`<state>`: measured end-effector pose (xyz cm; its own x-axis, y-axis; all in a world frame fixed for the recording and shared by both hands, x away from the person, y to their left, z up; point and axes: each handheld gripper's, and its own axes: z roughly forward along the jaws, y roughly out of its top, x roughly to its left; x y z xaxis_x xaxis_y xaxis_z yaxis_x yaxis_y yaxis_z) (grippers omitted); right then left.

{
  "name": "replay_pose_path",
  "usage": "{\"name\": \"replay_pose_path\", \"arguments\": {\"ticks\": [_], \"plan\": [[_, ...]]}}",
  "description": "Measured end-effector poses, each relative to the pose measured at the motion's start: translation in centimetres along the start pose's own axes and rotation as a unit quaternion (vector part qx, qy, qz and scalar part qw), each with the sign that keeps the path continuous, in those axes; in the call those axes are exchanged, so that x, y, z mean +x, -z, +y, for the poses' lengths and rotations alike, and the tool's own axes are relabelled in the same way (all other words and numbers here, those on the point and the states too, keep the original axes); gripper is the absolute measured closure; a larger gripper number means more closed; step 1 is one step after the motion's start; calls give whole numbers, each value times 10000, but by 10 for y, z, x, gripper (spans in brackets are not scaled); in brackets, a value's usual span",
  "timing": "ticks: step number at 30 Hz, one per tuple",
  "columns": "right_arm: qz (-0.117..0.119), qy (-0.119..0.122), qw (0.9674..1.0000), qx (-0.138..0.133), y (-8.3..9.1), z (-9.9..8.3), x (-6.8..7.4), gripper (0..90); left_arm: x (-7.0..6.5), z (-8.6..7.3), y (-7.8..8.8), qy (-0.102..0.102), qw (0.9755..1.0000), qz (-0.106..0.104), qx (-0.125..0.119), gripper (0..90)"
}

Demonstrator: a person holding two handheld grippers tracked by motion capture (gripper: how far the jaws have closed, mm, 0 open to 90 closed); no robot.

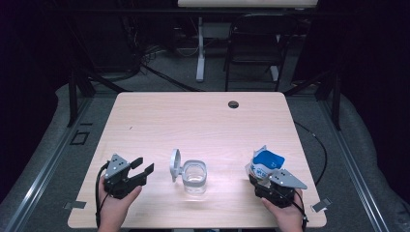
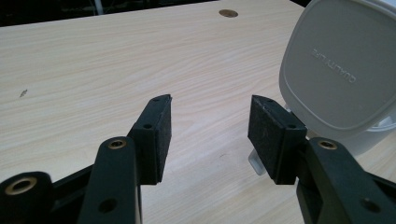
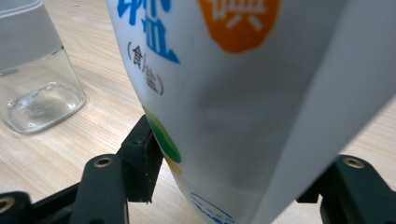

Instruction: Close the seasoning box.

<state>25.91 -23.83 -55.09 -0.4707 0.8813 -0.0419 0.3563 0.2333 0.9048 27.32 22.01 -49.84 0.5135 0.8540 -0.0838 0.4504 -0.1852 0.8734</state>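
Hands at desk (image 1: pixel 203 121) near edge: left gripper (image 1: pixel 141 170) released beside jar (image 1: pixel 195 178), lid (image 1: pixel 175 164) flipped up. Left gripper view: fingers (image 2: pixel 161 135) apart, empty. Right gripper view: fingers (image 3: pixel 144 158) grasping salt bag (image 3: pixel 243 93). Jar open, still empty; pouring left, I judge.

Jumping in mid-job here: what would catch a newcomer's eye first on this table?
The white-and-blue bag at the table's near right, clamped in the right gripper, stands out most. Next comes the clear glass jar at the near middle, its white flip lid standing open on the left. The left gripper sits open just left of that lid.
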Motion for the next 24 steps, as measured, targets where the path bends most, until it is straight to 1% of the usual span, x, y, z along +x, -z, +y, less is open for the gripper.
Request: {"name": "replay_pose_path", "arguments": {"ticks": [2, 5, 9, 11, 12, 17, 19, 21, 22, 24], "plan": [[-5, 9, 10000, -29, 0, 4, 1, 387, 1, 0, 1, 13, 10000, 0, 53, 499], [-4, 9, 10000, -81, -1, 10, 1, 387, 2, 0, 1, 27, 10000, 5, 9, 499], [11, 29, 9999, -113, -3, 15, 3, 388, 1, -1, 0, 26, 10000, -12, 22, 499], [32, 65, 9999, -84, -5, 18, 3, 388, 1, -1, -1, 9, 10000, -23, 48, 499], [50, 35, 9999, -110, -6, 19, 4, 388, 0, -1, -1, 18, 10000, -13, 37, 498], [79, 38, 9999, -115, -9, 23, 6, 387, 2, -1, -1, 19, 10000, -19, 42, 497], [99, 44, 9999, -93, -10, 26, 6, 388, 2, -1, 0, 34, 10000, -5, 79, 496], [83, 45, 9999, -122, -12, 28, 7, 387, 3, -1, -1, 41, 10000, -4, 38, 496], [86, 76, 9999, -77, -12, 29, 6, 387, 3, -1, -1, 51, 10000, 1, 23, 496], [98, 84, 9999, -75, -14, 31, 7, 388, 3, -1, -1, 65, 10000, 0, 27, 496]]}}
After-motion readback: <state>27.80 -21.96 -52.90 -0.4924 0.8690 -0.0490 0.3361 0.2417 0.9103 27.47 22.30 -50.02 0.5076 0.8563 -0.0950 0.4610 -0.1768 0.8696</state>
